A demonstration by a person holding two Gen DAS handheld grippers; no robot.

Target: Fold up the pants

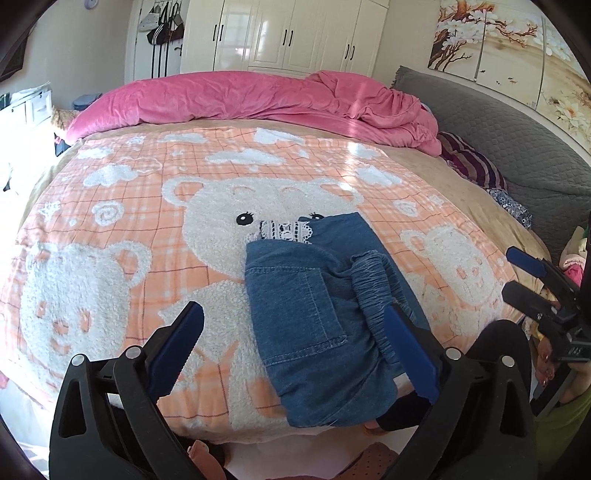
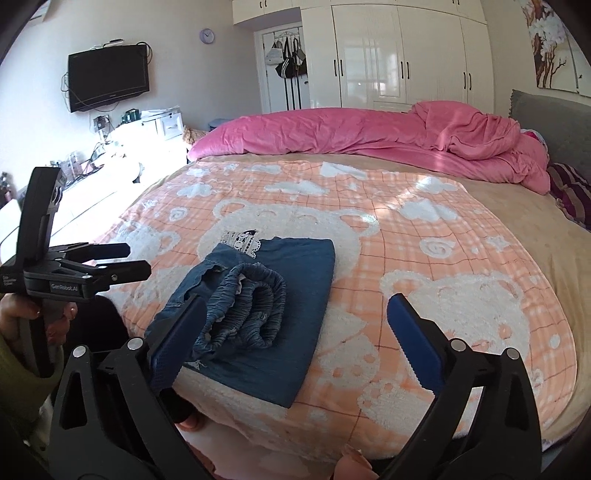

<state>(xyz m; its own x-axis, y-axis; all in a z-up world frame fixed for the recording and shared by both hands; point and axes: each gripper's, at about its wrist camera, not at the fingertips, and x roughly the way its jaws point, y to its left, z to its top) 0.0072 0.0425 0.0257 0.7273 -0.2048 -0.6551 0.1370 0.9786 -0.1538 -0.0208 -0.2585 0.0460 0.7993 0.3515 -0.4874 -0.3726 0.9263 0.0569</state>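
Denim pants [image 1: 314, 310] lie folded on the bear-print blanket [image 1: 110, 229], with left gripper [image 1: 295, 347] and right gripper [image 2: 295, 332] both spread wide, grasping nothing.

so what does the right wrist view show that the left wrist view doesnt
Only the right wrist view: a wall-mounted TV, a wall clock, and the left gripper seen from the side.
Only the left wrist view: the denim's patch pocket and the right gripper at the edge.
Both: the folded denim pants with a lace trim on the bear blanket, pink duvet, white wardrobe, each gripper open, holding nothing.
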